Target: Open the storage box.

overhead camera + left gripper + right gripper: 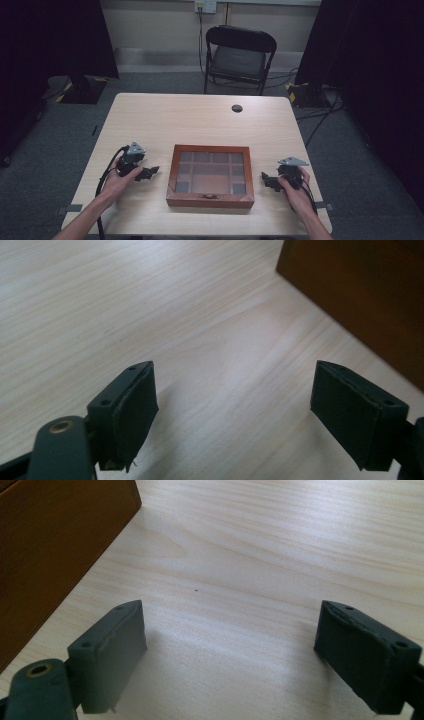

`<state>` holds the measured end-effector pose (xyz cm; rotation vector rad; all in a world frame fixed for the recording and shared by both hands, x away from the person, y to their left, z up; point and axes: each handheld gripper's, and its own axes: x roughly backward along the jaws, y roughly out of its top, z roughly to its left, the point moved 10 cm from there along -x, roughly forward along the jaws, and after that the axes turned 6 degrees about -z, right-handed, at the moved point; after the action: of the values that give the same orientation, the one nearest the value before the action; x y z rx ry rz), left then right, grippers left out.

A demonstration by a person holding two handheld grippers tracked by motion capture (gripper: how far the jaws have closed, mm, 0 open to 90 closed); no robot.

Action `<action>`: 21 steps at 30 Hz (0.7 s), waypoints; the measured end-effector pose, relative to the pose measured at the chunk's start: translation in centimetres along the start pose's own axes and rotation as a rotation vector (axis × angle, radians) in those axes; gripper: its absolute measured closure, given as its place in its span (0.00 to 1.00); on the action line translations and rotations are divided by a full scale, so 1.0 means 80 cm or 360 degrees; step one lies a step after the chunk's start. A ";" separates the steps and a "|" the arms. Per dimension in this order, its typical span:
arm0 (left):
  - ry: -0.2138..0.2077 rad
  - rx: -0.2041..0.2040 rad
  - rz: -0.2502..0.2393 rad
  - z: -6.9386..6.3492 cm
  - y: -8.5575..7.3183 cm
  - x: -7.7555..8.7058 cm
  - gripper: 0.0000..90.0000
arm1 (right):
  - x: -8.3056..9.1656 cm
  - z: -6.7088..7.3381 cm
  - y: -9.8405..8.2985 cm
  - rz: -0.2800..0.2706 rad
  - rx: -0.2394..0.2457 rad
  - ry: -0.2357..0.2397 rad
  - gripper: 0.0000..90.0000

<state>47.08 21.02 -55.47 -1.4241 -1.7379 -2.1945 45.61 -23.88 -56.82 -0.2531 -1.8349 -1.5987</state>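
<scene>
A brown wooden box (210, 175) with a glass lid over several compartments lies shut near the table's front edge, its small clasp facing the person. My left gripper (151, 173) rests on the table just left of the box, jaws wide apart and empty; the box's side wall (365, 295) shows at upper right in the left gripper view, beyond my open left gripper (247, 415). My right gripper (265, 179) sits to the right of the box, also open and empty. In the right gripper view the box wall (55, 550) stands at the left of my right gripper (240, 660).
The light wooden table (165, 120) has a round cable hole (237, 108) near its far edge. A black folding chair (237, 57) stands behind the table. Dark curtains hang at both sides, and cables lie on the grey floor.
</scene>
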 end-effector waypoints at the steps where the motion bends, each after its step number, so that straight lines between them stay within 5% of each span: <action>1: -0.0025 0.0014 -0.0017 -0.001 0.004 0.003 0.20 | 0.000 0.000 0.000 0.0000 0.0001 0.0000 0.13; 4: -0.0118 0.0142 -0.0108 -0.008 0.017 0.012 0.21 | 0.000 0.000 0.000 0.0000 0.0001 0.0000 0.13; 21: -0.0284 0.0068 -0.0152 -0.069 0.055 0.033 0.27 | 0.000 0.000 0.000 0.0000 0.0002 0.0001 0.13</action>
<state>44.25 16.35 -50.27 -1.6047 -1.9342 -2.1183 45.62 -23.88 -56.81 -0.2521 -1.8356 -1.5978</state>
